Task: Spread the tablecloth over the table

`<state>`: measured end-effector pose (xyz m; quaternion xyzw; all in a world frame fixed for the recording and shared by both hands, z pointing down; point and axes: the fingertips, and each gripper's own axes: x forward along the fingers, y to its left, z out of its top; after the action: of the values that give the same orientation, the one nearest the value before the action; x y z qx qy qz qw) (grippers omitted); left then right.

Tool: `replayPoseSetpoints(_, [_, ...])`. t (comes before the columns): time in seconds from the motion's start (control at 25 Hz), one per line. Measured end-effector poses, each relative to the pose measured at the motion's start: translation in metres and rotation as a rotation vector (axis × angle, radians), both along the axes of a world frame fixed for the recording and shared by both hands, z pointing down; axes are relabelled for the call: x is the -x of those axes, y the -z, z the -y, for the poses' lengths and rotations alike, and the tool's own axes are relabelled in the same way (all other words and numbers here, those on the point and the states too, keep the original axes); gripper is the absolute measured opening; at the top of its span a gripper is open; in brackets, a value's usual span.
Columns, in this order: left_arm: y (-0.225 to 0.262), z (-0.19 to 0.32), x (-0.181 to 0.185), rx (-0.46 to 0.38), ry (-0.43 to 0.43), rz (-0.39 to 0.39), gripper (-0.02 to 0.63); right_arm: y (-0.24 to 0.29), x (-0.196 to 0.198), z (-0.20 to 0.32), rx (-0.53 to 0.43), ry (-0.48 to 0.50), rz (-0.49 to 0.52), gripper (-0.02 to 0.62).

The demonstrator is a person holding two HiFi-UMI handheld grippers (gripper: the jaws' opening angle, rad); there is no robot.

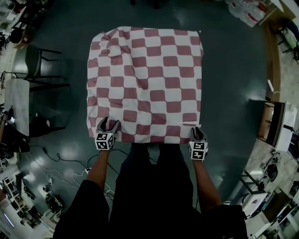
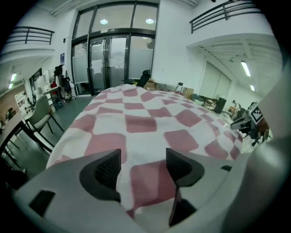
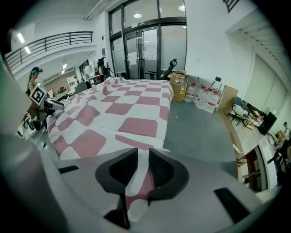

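Head view showed the tablecloth (image 1: 145,84) covering the table, rumpled at the far left corner. My right gripper (image 1: 197,132) was clamped on its near right edge, probably to keep it taut; my left gripper (image 1: 108,124) gaped, empty, over the near left corner.

The tablecloth (image 1: 145,84) covers the bench completely; nothing of the bench shows. The cloth's near hem disappears inside the right tongs (image 3: 140,160). Bottles (image 1: 247,14) are cut off at the top edge.
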<state>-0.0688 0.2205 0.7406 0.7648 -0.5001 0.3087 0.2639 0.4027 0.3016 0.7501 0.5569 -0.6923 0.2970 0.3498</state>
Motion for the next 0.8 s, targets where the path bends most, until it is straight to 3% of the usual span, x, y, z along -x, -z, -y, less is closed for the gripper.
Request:
replayPoseSetpoints(0.16, [-0.013, -0.009, 0.049, 0.019, 0.007, -0.022, 0.295, 0.000, -0.004, 0.008, -0.011, -0.051, -0.014, 0.089])
replayPoseSetpoints(0.4, [-0.015, -0.036, 0.049, -0.007, 0.045, -0.046, 0.296, -0.004, -0.008, 0.018, -0.041, -0.068, -0.044, 0.089])
replayPoseSetpoints(0.6, [-0.014, -0.045, 0.054, -0.008, 0.097, -0.056, 0.296, -0.005, -0.008, 0.026, -0.022, -0.018, -0.060, 0.111])
replayPoseSetpoints(0.8, [-0.015, -0.048, 0.053, 0.019, 0.047, -0.038, 0.296, -0.006, -0.010, 0.022, 0.012, -0.007, -0.068, 0.127])
